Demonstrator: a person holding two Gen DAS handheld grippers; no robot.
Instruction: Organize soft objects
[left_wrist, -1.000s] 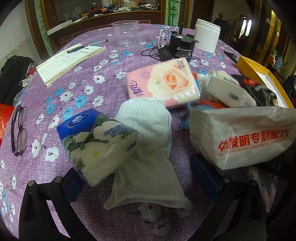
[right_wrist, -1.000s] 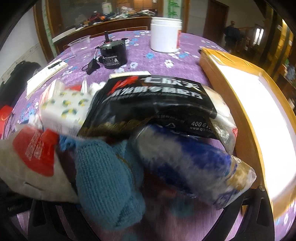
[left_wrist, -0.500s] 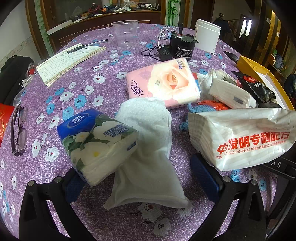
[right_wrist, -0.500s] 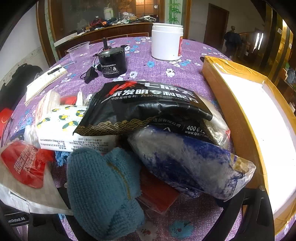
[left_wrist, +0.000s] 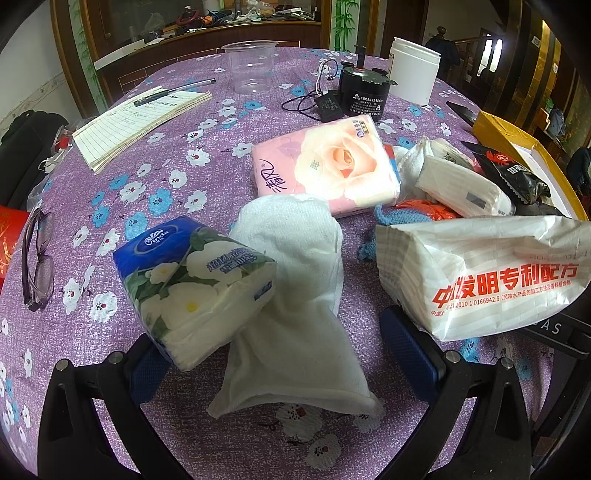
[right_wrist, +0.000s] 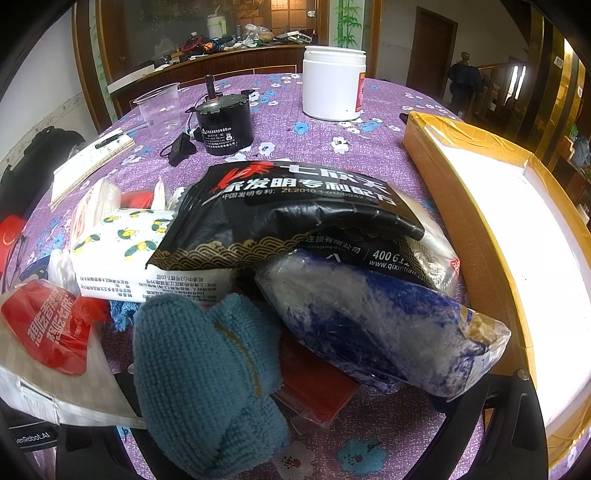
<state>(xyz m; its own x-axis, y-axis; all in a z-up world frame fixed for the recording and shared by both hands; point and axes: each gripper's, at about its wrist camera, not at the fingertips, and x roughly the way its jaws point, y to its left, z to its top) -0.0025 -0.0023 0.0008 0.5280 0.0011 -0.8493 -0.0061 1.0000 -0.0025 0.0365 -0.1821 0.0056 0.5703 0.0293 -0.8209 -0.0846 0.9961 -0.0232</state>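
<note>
In the left wrist view, my left gripper (left_wrist: 280, 358) stands open over a white cloth (left_wrist: 295, 295) that lies between its blue pads (left_wrist: 410, 350). A blue and green tissue pack (left_wrist: 195, 284) leans over the left finger. To the right lies a white tissue pack with red print (left_wrist: 480, 273), and farther back a pink rose tissue pack (left_wrist: 325, 166). In the right wrist view, my right gripper (right_wrist: 295, 443) is open, its fingers largely hidden. A teal cloth (right_wrist: 207, 376) sits between them, beside a blue-white packet (right_wrist: 380, 321) and under a black packet (right_wrist: 295, 210).
A yellow box with a white inside (right_wrist: 461, 206) runs along the right edge of the round purple table. At the back stand a white jar (right_wrist: 332, 88), a black motor (right_wrist: 225, 125) and a plastic cup (left_wrist: 251, 66). A notepad with a pen (left_wrist: 140, 118) and glasses (left_wrist: 37, 258) lie left.
The right wrist view went from blurred to sharp and drew back a little from the pile. The left gripper and the things before it stayed put.
</note>
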